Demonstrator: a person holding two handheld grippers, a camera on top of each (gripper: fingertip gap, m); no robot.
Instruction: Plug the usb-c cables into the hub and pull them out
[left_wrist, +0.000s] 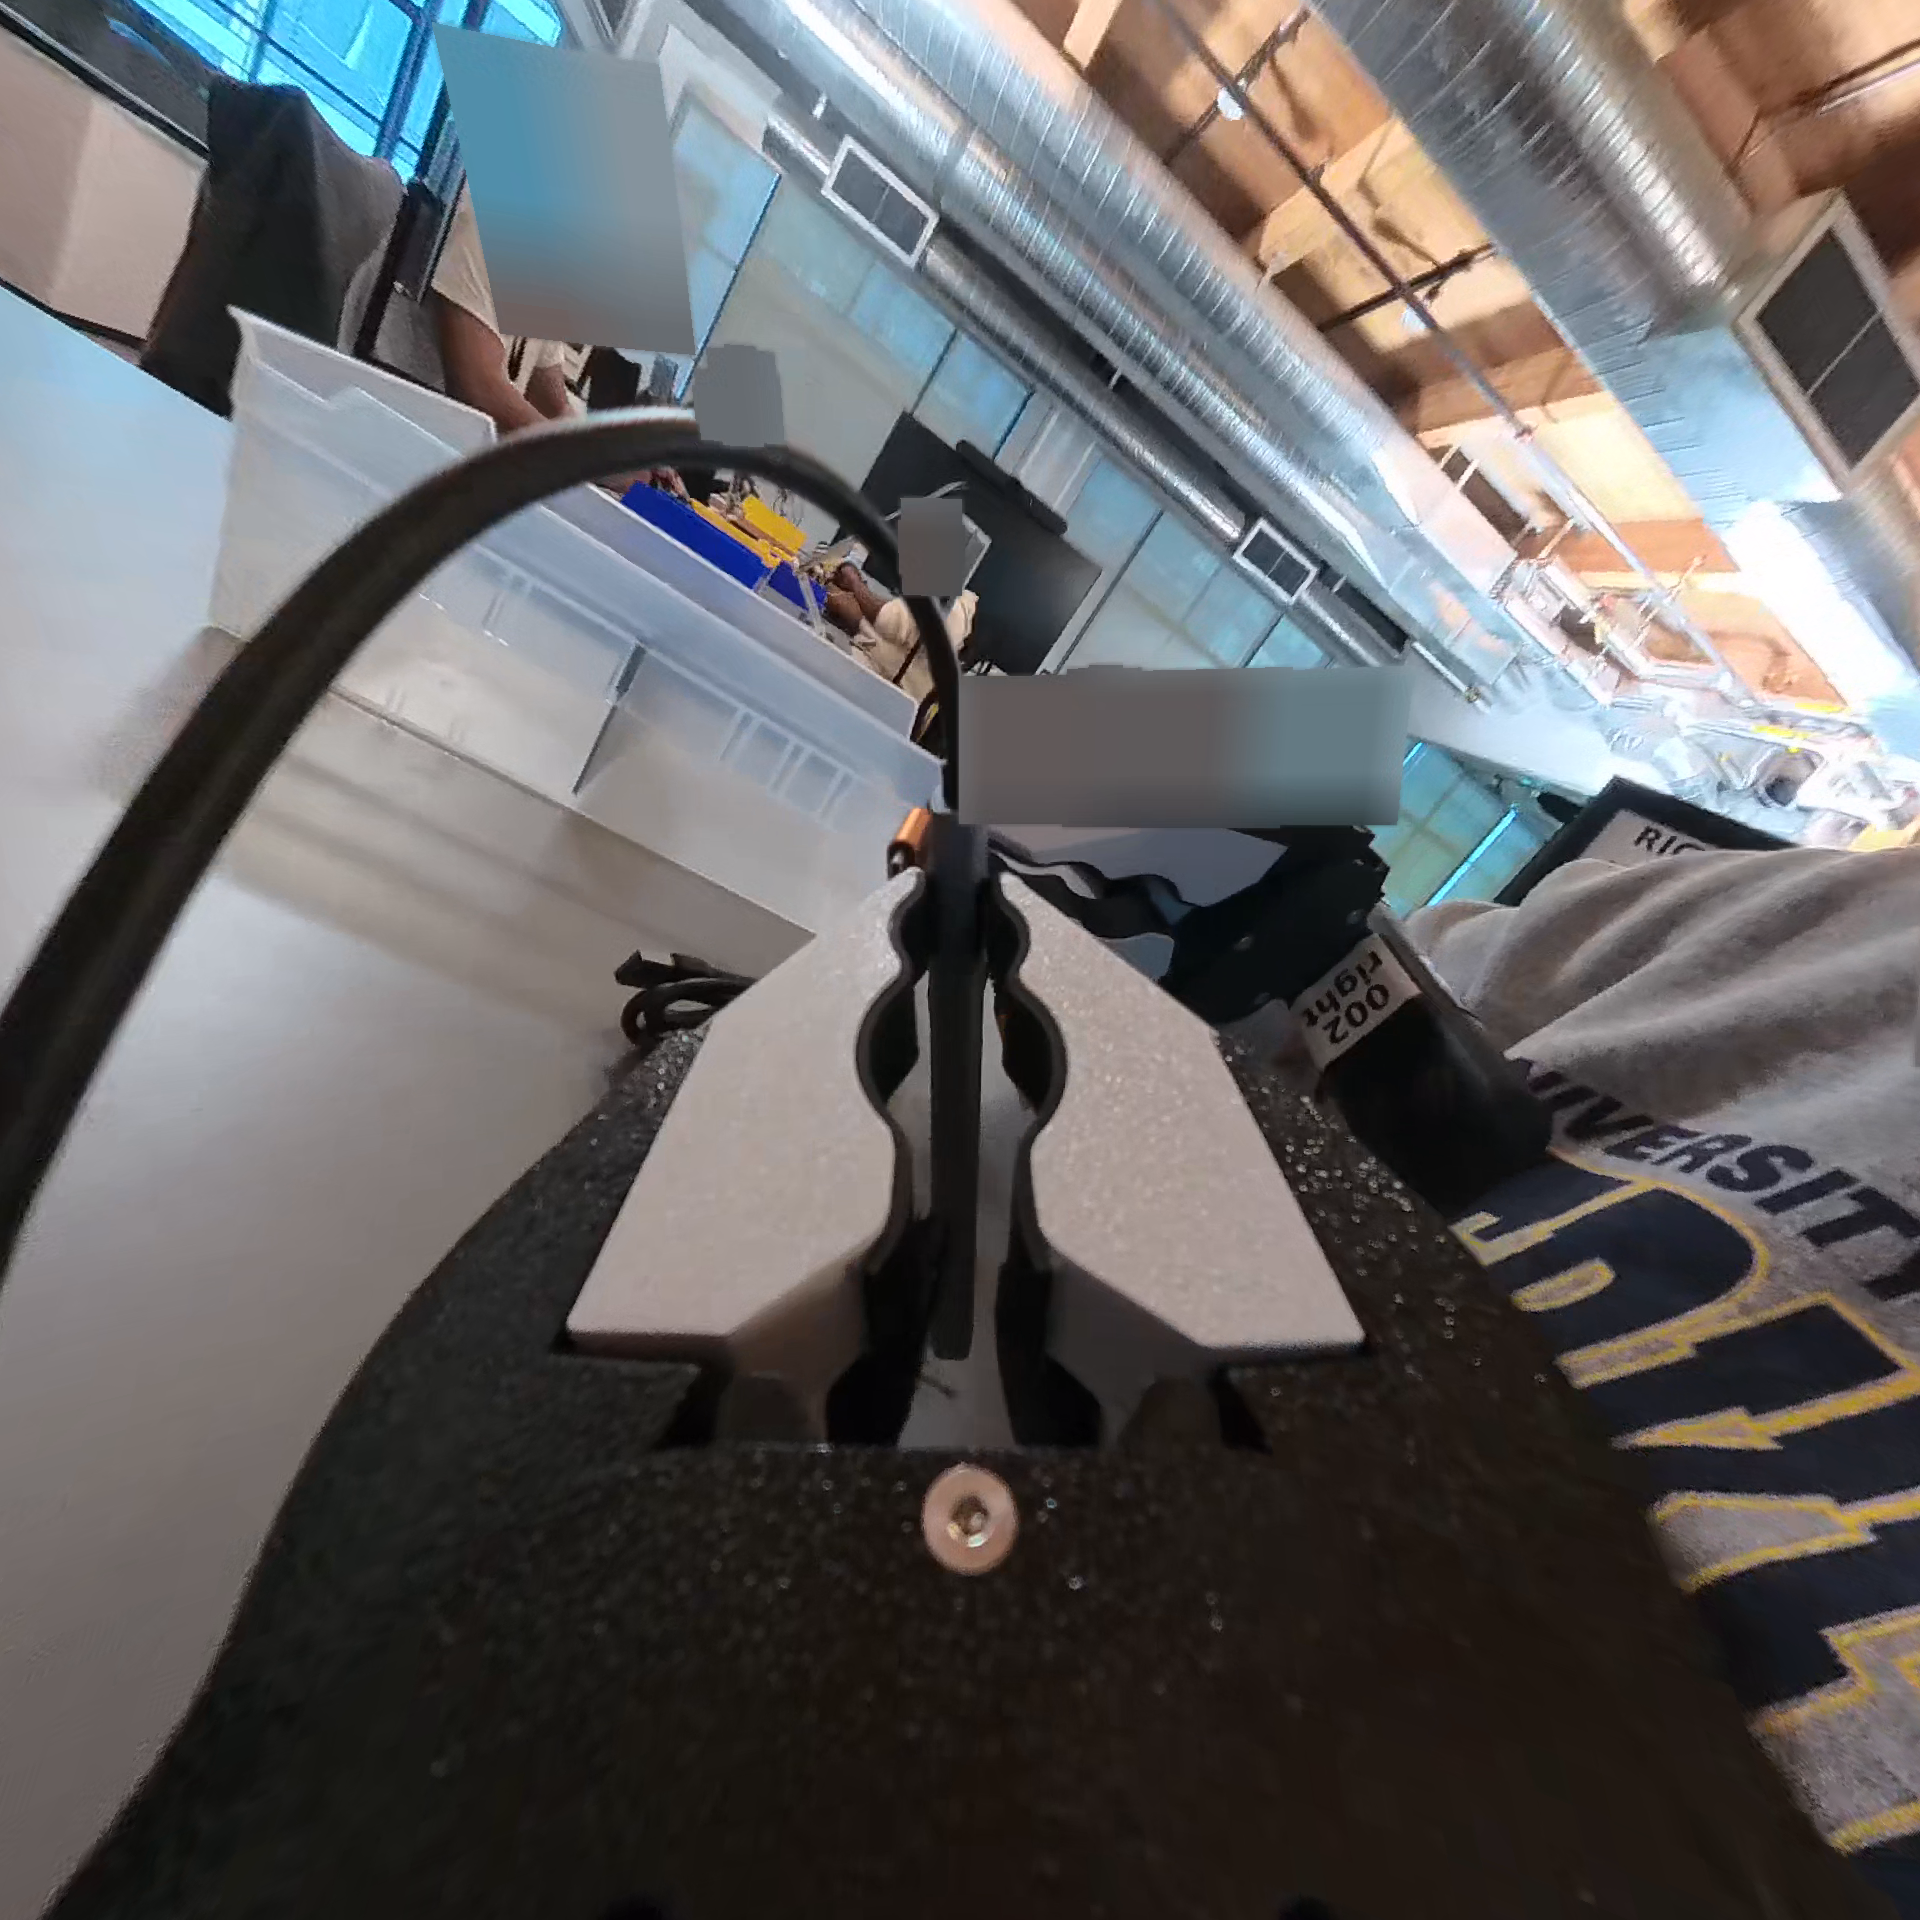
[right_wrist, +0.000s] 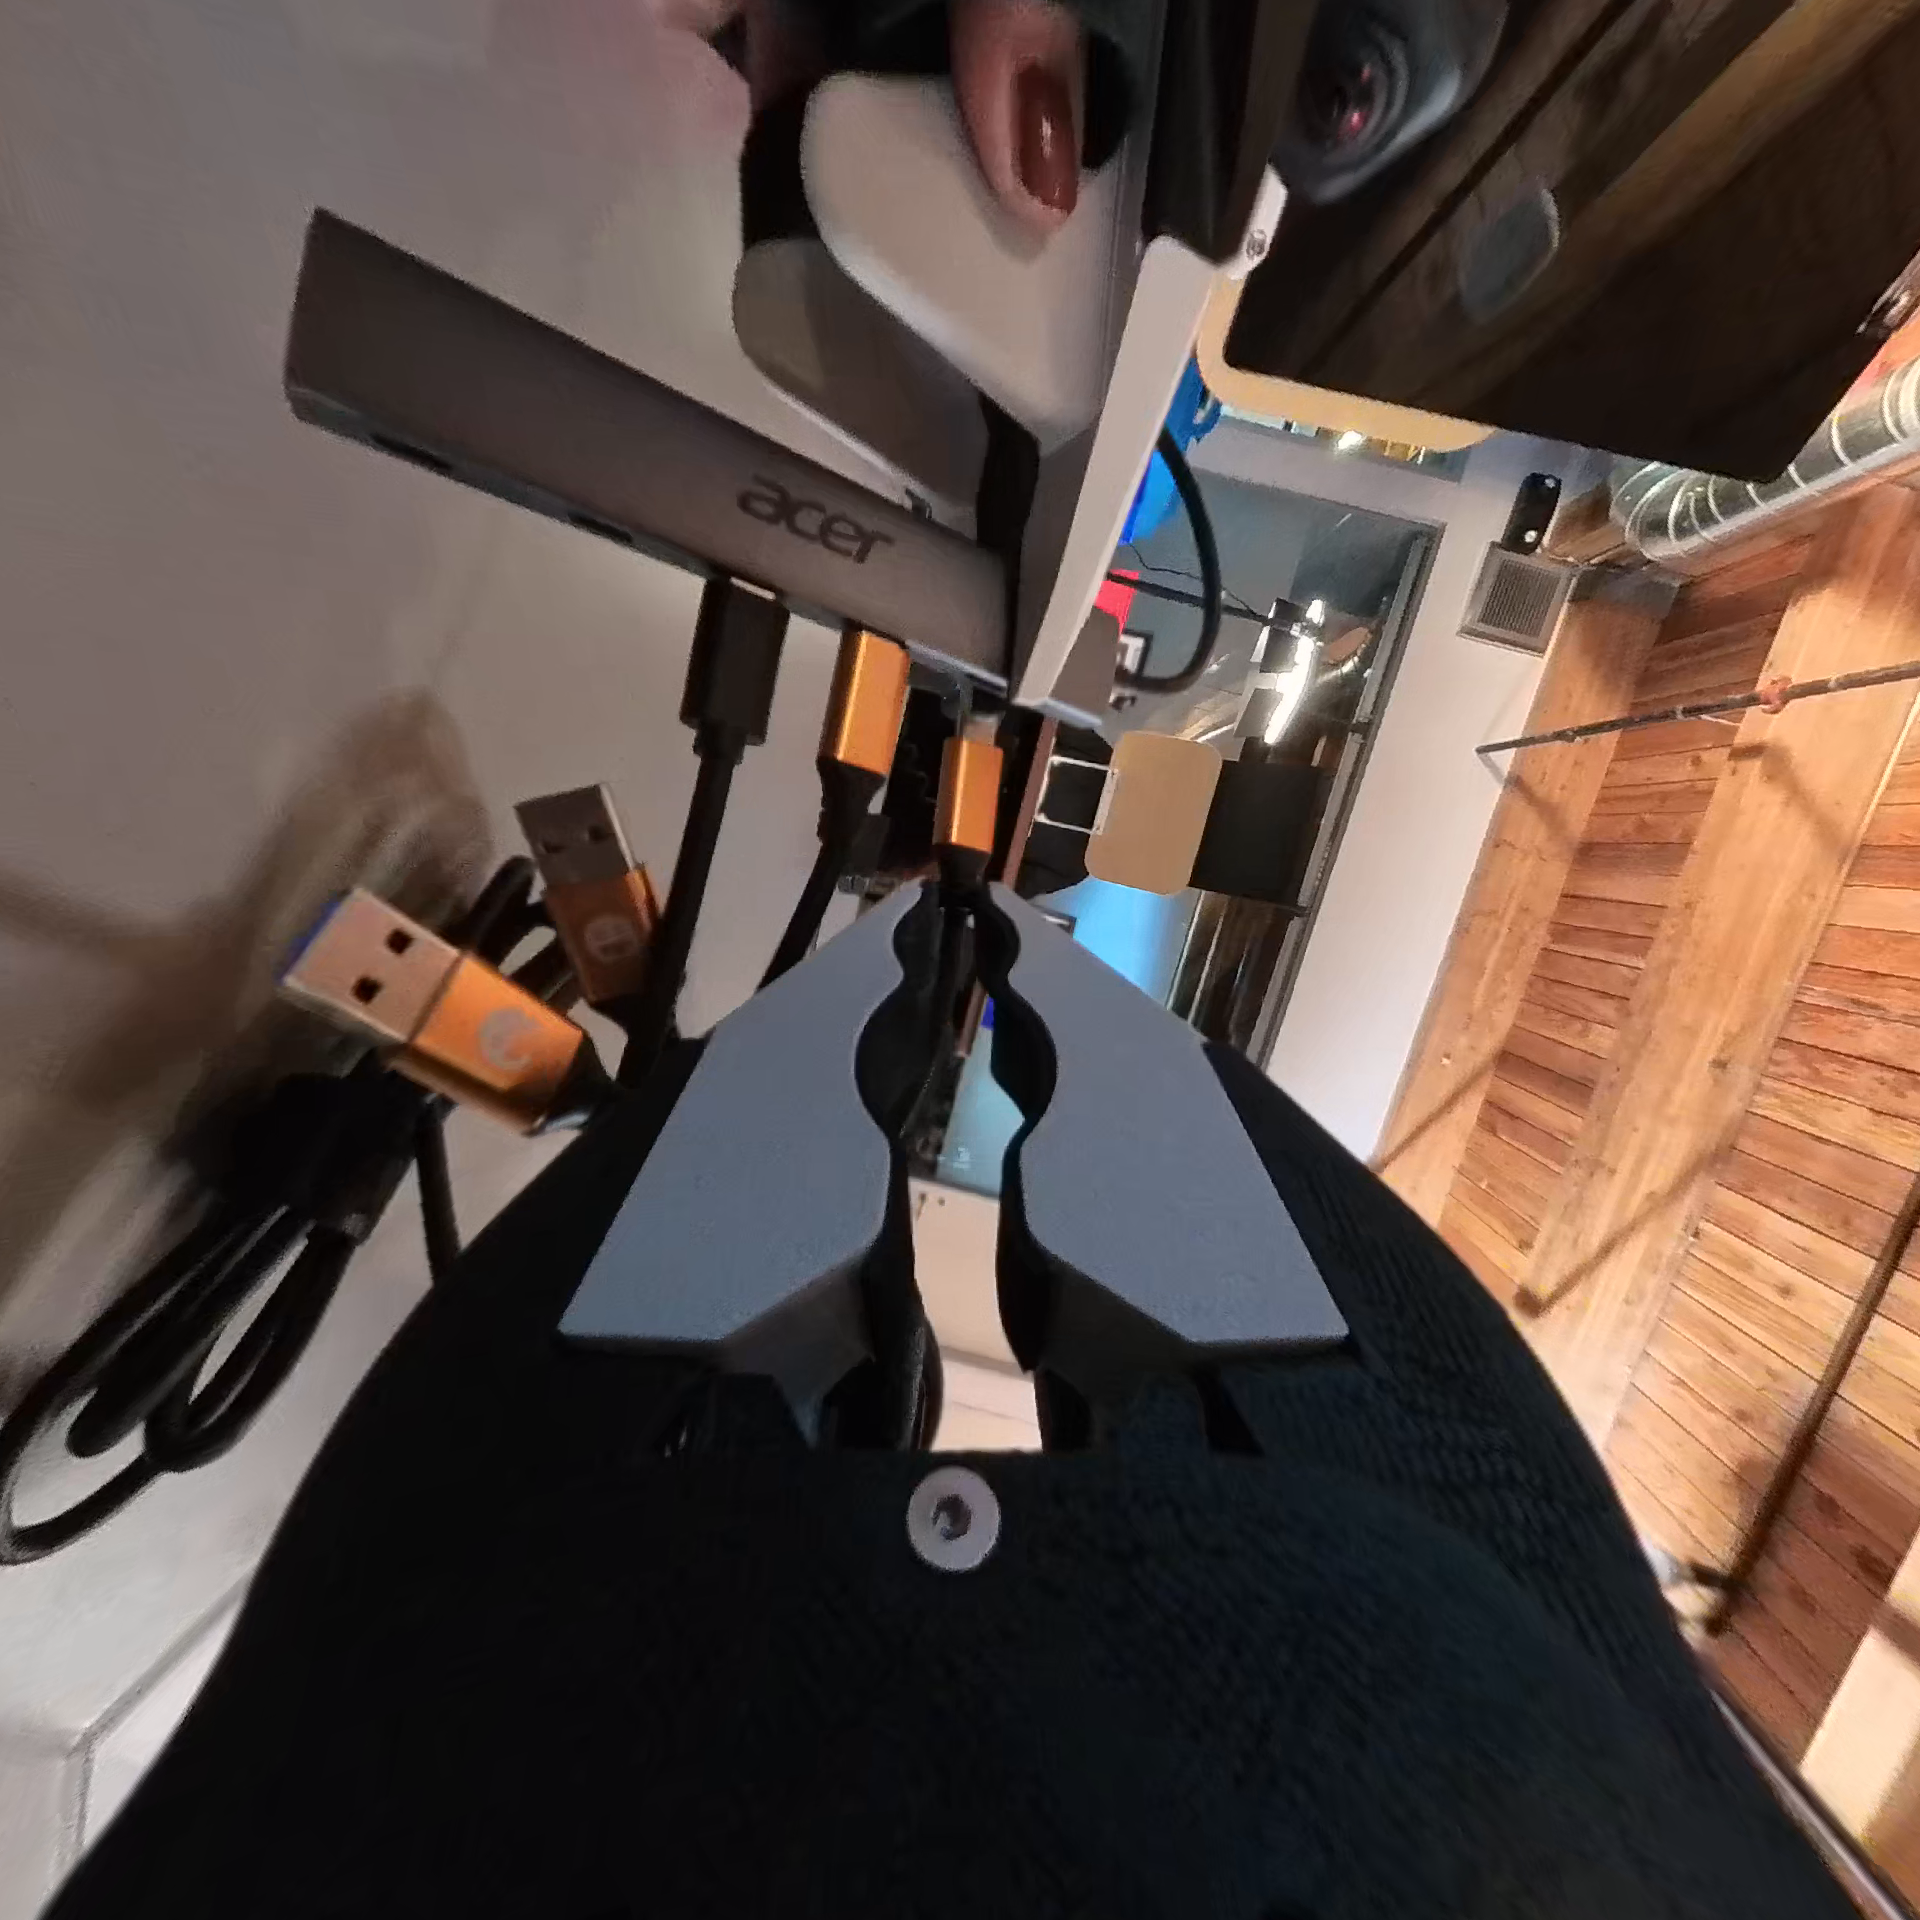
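Right gripper (right_wrist: 961, 904): grey fingers nearly closed at the tips, pinching the black cord just below an orange USB-C plug (right_wrist: 968, 795), at the centre of the right wrist view.
Orange USB-C plug: upright above the fingertips, its metal tip at the hub's lower edge; whether it is seated in a port cannot be told.
Hub (right_wrist: 623, 447): a grey bar slanting from the upper left down toward the centre of the right wrist view, its right end clamped by the other gripper.
Plugged cables: a black connector (right_wrist: 732, 665) and a second orange connector (right_wrist: 868, 707) sit in the hub's lower edge, left of the held plug, their cords hanging down.
Loose ends: two orange USB-A plugs (right_wrist: 436, 1013) (right_wrist: 592, 883) and a bundle of black cable (right_wrist: 156, 1382) lie at the left on the white table (right_wrist: 156, 312).
Left gripper (left_wrist: 951, 894): grey fingers close together, gripping a thin dark slab edge-on between them, at the centre of the left wrist view; going by the right wrist view, it is the hub.
Hub cord (left_wrist: 312, 644): a black cable arches from the fingertips up and over to the left edge.
Orange tip (left_wrist: 909, 836): a small orange connector shows just left of the fingertips.
Surroundings: white bins (left_wrist: 520, 623) in the upper left, a grey printed sweatshirt (left_wrist: 1714, 1247) at the right.
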